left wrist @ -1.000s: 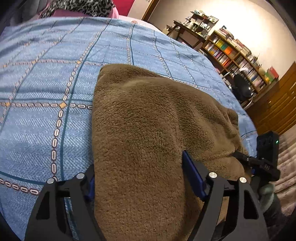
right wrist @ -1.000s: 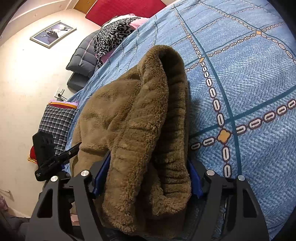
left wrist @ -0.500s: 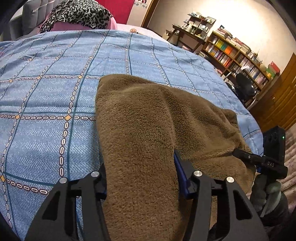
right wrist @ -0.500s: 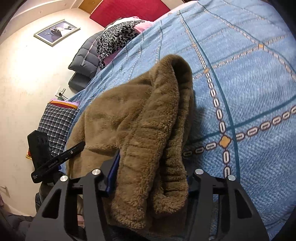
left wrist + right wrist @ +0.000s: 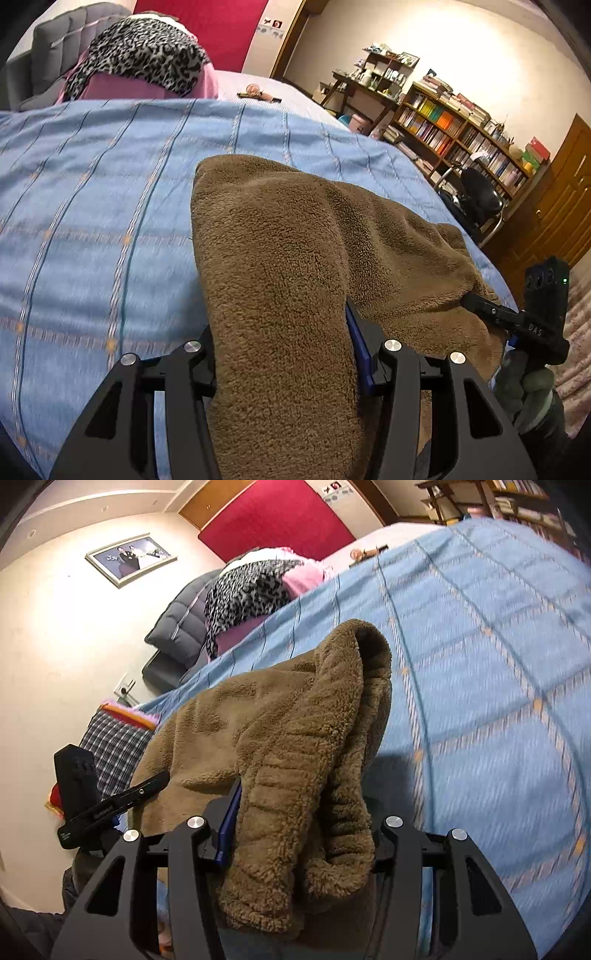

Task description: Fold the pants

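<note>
Brown fleece pants [image 5: 288, 251] lie on a blue patterned bedspread [image 5: 92, 206], their near end lifted. My left gripper [image 5: 282, 350] is shut on one bunched edge of the pants. My right gripper [image 5: 301, 834] is shut on the other edge, the ribbed waistband of the pants [image 5: 295, 753], which drapes over the jaws. Each gripper shows in the other's view: the right gripper [image 5: 517, 321] at the far right, the left gripper [image 5: 110, 805] at the far left. The fabric hides the fingertips.
A leopard-print cloth on pink bedding [image 5: 144, 59] lies at the head of the bed. Bookshelves [image 5: 461, 125], a desk and a black chair [image 5: 480, 199] stand to the right. A plaid bundle [image 5: 114, 738] and dark padded cushions [image 5: 181, 627] lie by the left wall.
Both grippers have closed tighter on the pants and risen and tilted up, lifting the near end of the pants off the bed; more of the room shows.
</note>
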`<action>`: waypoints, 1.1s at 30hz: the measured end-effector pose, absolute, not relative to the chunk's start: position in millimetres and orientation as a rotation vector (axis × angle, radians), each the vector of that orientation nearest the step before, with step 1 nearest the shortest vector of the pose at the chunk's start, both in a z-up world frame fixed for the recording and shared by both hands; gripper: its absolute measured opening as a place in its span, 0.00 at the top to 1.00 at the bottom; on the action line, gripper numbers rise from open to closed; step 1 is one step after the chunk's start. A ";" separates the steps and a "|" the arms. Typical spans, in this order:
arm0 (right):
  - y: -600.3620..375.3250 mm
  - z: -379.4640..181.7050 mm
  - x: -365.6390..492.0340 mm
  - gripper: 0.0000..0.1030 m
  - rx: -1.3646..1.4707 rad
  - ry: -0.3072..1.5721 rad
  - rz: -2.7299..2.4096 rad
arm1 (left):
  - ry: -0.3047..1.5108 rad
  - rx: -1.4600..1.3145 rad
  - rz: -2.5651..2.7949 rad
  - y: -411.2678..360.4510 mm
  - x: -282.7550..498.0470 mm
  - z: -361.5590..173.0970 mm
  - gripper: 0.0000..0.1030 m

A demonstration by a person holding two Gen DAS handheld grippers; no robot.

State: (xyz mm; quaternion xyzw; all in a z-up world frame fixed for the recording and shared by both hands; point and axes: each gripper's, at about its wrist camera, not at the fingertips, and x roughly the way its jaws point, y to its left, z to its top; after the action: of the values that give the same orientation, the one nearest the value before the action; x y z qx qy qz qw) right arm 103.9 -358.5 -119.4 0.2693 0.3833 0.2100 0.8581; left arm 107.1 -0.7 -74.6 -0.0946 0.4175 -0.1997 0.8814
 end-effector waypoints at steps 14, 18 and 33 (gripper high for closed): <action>-407.5 -121.9 247.5 0.50 0.517 0.772 0.321 | 0.848 -0.210 -0.460 -63.7 262.1 -84.9 0.50; -419.3 -130.6 282.7 0.50 0.487 0.765 0.283 | 0.842 -0.216 -0.464 -77.9 296.9 -95.2 0.50; -433.6 -178.5 334.7 0.49 0.448 0.811 0.232 | 0.857 -0.181 -0.438 -105.5 350.1 -145.3 0.47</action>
State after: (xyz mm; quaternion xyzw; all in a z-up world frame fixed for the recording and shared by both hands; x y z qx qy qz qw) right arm 334.7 -433.6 -178.5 0.2157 0.3900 0.1118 0.8881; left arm 350.1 -105.5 -145.3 -0.0870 0.4115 -0.2102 0.8825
